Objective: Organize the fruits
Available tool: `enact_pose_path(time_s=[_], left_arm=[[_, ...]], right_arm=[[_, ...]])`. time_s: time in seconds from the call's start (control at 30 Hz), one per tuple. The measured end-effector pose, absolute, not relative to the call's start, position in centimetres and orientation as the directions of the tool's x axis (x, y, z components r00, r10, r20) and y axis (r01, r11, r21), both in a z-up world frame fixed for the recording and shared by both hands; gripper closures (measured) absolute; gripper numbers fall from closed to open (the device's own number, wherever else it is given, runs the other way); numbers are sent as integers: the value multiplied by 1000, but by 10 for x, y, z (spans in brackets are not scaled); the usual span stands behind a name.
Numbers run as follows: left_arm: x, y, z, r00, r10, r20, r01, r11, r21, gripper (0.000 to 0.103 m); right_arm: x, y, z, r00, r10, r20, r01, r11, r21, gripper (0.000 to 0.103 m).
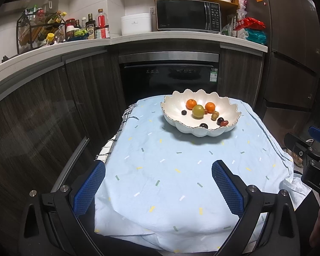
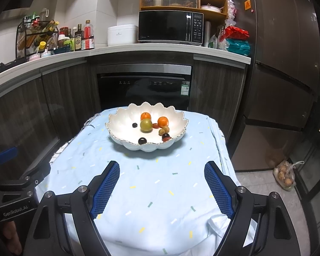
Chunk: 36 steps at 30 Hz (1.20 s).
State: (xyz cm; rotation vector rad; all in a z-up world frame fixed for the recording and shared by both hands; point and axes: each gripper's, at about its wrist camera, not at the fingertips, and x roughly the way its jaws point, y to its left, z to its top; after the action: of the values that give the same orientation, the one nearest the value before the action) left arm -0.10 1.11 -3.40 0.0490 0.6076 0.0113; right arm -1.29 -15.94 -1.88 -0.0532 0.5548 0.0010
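A white scalloped bowl (image 1: 230, 125) (image 2: 115, 135) stands at the far end of a small table covered with a light blue cloth (image 1: 170, 170) (image 2: 160, 187). It holds two oranges (image 1: 191, 104) (image 2: 162, 121), a yellow-green fruit (image 1: 198, 111) (image 2: 146, 125), several dark grapes (image 1: 203, 125) (image 2: 142, 140) and small brown and red fruits. My left gripper (image 1: 159, 168) is open and empty over the near part of the cloth. My right gripper (image 2: 162, 168) is open and empty too, also short of the bowl.
Dark cabinets and an oven (image 1: 168, 76) stand behind the table. The counter carries bottles (image 1: 100, 24), a white cooker (image 1: 136, 24) and a microwave (image 1: 187, 15). A tall fridge (image 2: 288, 64) is at the right. A bag of produce (image 2: 284, 176) lies on the floor.
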Motion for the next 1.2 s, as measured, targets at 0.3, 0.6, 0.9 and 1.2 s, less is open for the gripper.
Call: enact_pose_path(time_s=[0.3, 0.6, 0.9, 1.2], left_arm=[[0, 9, -35, 818, 19, -574, 8, 999, 45, 1], [-1, 7, -35, 819, 28, -574, 7, 998, 59, 1], [-2, 7, -35, 821, 35, -570, 4, 998, 66, 1], [1, 6, -37, 812, 27, -583, 7, 998, 56, 1]], right_arm=[[-13, -160, -19, 850, -15, -526, -13, 999, -49, 20], [-12, -162, -20, 851, -14, -524, -12, 999, -46, 20], [-13, -163, -20, 853, -12, -522, -10, 999, -40, 20], [-12, -163, -20, 852, -11, -523, -11, 999, -39, 20]])
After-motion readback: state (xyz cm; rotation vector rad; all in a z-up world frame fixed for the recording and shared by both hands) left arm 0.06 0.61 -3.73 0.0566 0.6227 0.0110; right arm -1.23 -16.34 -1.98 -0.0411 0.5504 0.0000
